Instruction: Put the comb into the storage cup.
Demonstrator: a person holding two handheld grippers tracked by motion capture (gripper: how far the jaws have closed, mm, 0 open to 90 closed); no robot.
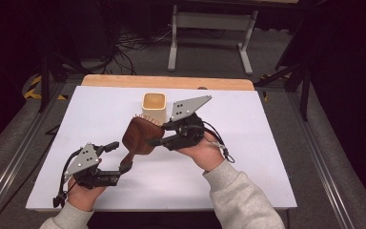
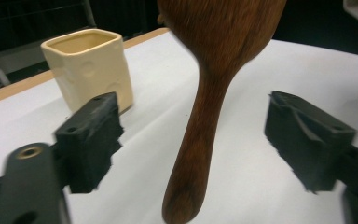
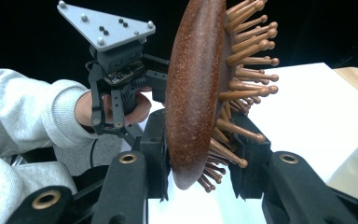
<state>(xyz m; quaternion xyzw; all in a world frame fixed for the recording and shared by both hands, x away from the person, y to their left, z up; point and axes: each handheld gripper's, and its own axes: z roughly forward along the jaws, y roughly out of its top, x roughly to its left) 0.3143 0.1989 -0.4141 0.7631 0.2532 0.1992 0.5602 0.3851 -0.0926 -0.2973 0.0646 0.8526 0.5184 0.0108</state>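
A brown wooden hairbrush [image 1: 138,136] with wooden pin bristles hangs tilted above the white tabletop [image 1: 257,143], head up and handle pointing down to the left. My right gripper [image 1: 158,133] is shut on the brush head; in the right gripper view [image 3: 200,158] one pad presses the smooth back and the other the bristles [image 3: 242,70]. My left gripper [image 1: 120,155] is open. In the left gripper view [image 2: 200,140] the brush handle [image 2: 196,140] stands between the two pads with a gap on each side. A cream square cup [image 1: 154,107] stands upright just behind the brush.
The white board lies on a wooden table whose far edge [image 1: 167,82] shows behind the cup. A white metal frame [image 1: 209,28] and cables lie on the floor beyond. Bare white surface stretches left and right of the hands.
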